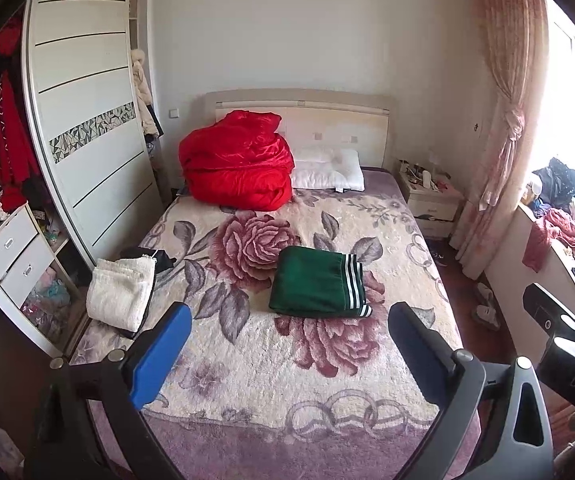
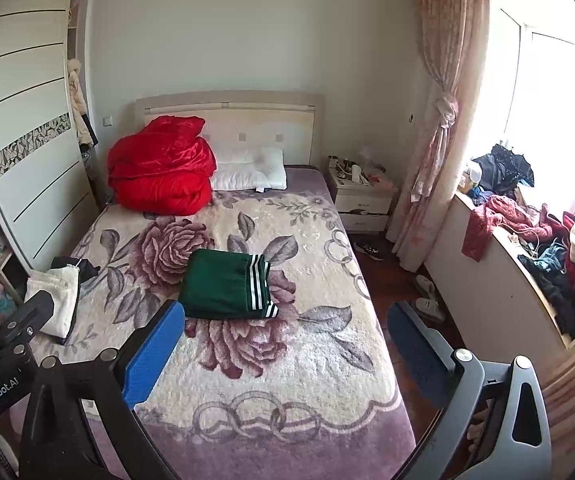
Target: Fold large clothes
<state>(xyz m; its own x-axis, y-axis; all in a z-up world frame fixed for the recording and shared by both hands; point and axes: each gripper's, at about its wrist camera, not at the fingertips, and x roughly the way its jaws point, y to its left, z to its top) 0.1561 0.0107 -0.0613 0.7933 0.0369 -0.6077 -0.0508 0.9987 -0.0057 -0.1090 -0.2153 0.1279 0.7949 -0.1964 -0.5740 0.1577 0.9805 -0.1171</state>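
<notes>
We see the bed [image 1: 247, 380] filling most of both views, covered by a cream blanket [image 1: 319, 360] printed with large pink roses and a mauve border. To its left stands a white wardrobe [image 1: 87, 120] with a sliding door, and red clothes hang in the open section beside it. A pink curtain [image 1: 503, 120] is tied back at the right, next to a bright window and a ledge [image 2: 499, 264] heaped with mixed clothing.

At the head of the bed, toward the left corner, a red quilt [image 1: 235, 164] is piled up, touching a white pillow [image 1: 327, 172] that lies just to its right. A small nightstand [image 1: 431, 200] sits beyond the bed's right head corner.

Near the middle of the bed lies the green garment [image 1: 319, 284], folded into a neat rectangle, with white stripes along its right edge. At the left edge of the bed rests a folded cream garment [image 1: 121, 296] on something dark.

Our left tool [image 1: 287, 340] hangs above the foot of the bed, its blue-padded fingers [image 1: 159, 356] spread wide and holding nothing. Our right tool [image 2: 287, 340] is just beside it, equally wide and empty.
</notes>
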